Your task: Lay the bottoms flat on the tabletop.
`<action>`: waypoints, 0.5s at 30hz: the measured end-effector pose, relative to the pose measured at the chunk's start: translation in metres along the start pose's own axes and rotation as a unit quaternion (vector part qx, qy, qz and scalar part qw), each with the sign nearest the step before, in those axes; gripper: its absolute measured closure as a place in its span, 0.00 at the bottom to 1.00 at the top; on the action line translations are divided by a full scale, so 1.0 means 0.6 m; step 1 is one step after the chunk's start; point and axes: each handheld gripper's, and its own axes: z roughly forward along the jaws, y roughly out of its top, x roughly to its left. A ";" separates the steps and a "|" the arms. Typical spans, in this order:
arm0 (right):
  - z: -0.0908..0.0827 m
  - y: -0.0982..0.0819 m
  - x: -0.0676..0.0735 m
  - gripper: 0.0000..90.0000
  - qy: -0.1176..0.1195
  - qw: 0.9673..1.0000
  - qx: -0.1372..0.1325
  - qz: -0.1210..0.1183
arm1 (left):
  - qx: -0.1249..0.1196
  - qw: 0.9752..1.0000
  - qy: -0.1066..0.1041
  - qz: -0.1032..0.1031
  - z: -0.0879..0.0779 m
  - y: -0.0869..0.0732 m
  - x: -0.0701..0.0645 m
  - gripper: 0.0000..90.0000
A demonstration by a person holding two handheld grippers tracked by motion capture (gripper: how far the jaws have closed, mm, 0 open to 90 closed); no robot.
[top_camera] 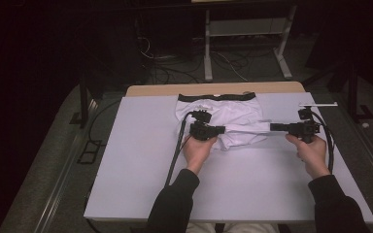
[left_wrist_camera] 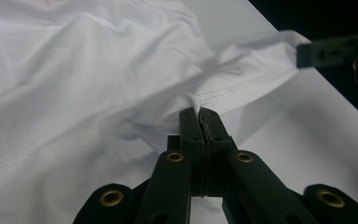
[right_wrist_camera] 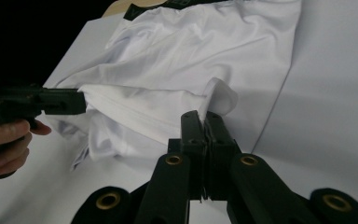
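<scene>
Both black two-jaw grippers pinch the hem of the white fabric shorts with a black waistband, which lie at the far middle of the pale grey rectangular table. Left gripper clamps a fold at the hem's near left part, jaws pressed together (cloth bunched between them); right gripper grips the hem's right corner.

The right gripper has its black jaws closed on a corner of the white shorts. Farther left, the left gripper pinches the opposite edge, above the grey table.
</scene>
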 end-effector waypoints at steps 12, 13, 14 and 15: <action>-0.094 -0.100 0.033 0.97 0.015 1.000 0.007 0.014 | 0.050 0.991 -0.049 0.114 -0.053 -0.067 -0.098 0.99; -0.100 -0.108 0.033 0.97 0.018 1.000 0.011 0.018 | 0.055 0.990 -0.052 0.118 -0.054 -0.075 -0.101 0.99; -0.105 -0.116 0.033 0.97 0.020 0.999 0.014 0.021 | 0.059 0.989 -0.057 0.120 -0.055 -0.082 -0.103 0.99; -0.109 -0.124 0.033 0.97 0.023 0.999 0.016 0.025 | 0.063 0.989 -0.061 0.122 -0.055 -0.088 -0.105 0.99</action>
